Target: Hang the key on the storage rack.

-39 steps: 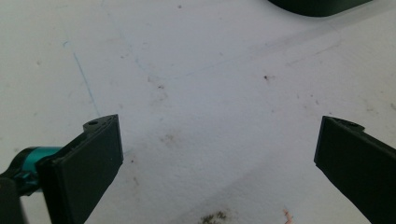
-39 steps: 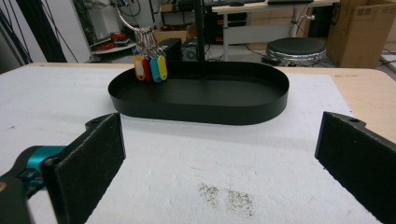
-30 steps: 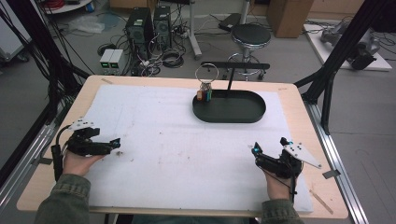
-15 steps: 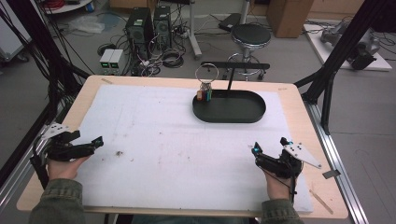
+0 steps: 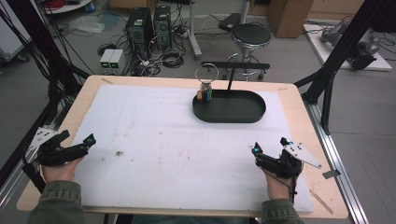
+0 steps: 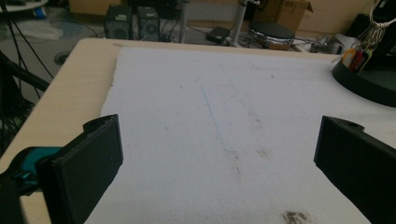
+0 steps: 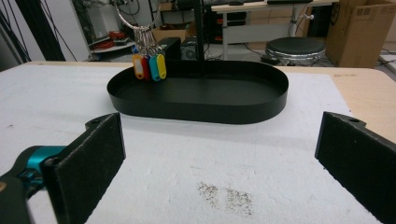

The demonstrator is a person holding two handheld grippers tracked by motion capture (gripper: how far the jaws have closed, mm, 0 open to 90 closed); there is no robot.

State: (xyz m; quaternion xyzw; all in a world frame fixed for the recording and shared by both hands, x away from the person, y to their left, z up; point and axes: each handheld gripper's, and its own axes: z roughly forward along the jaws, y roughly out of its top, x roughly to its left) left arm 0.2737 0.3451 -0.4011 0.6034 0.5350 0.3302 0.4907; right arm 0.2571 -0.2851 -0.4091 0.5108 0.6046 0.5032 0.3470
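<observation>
**Both grippers idle at near edge; tray at far side**

Tray (image 5: 229, 112): black, oval, shallow with a low upright wall, smooth matte finish. It sat on the white mat (image 5: 163, 140) toward the far side of the desk (image 5: 299, 107), right of centre. Interior looked bare apart from a thin black post (image 7: 201, 37) rising near its back wall. Coloured key tags (image 7: 149, 66) (orange, red, teal, yellow) hung on a metal ring (image 5: 205, 73) at the tray's left end, their tips at about rim level; contact with the tray could not be told.

Mat: white, slightly rough, with scattered dark specks. Desk: pale wood.

Left gripper (image 5: 74, 143): at the near left edge of the mat, fingers wide apart, holding nothing.

Right gripper (image 5: 270, 145): at the near right, well apart from the tray, fingers wide apart, holding nothing.
</observation>
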